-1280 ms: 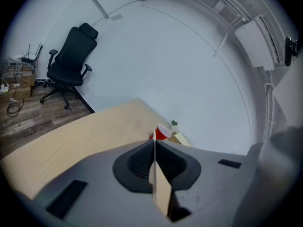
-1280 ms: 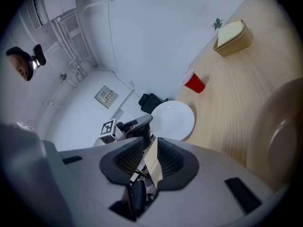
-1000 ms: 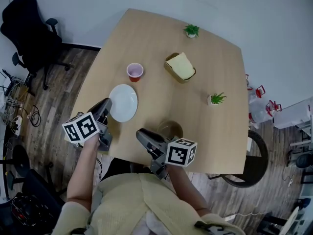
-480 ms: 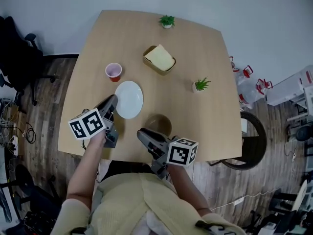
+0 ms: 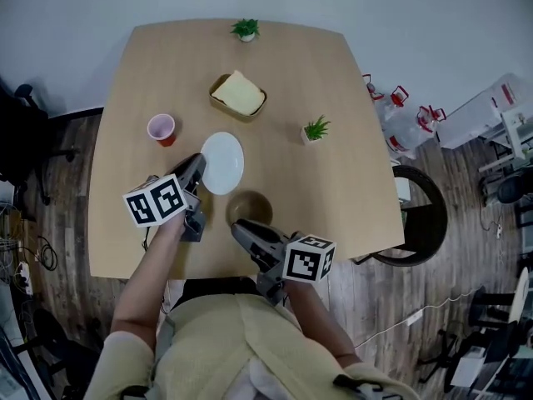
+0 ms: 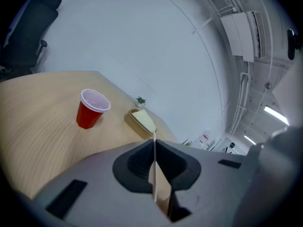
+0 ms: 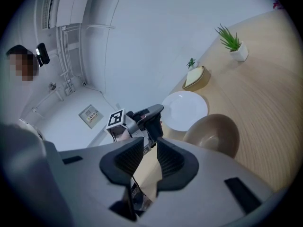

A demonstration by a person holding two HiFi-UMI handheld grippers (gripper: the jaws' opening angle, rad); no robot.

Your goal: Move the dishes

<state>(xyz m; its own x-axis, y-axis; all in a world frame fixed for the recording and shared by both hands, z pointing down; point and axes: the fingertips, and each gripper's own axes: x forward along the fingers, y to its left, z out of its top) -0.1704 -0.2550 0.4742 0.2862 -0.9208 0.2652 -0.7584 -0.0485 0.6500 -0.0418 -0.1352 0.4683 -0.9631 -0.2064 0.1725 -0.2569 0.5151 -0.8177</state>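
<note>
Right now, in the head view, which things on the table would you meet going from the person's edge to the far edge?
brown bowl → white plate → tan container → small plant at the far edge. The red cup and the other plant overlap these in depth, so they are left out.

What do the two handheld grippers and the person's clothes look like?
The left gripper and the right gripper are both grey, with dark ribbed pads on the inner faces. Each carries a white cube printed with black square markers. The person wears a pale yellowish top.
</note>
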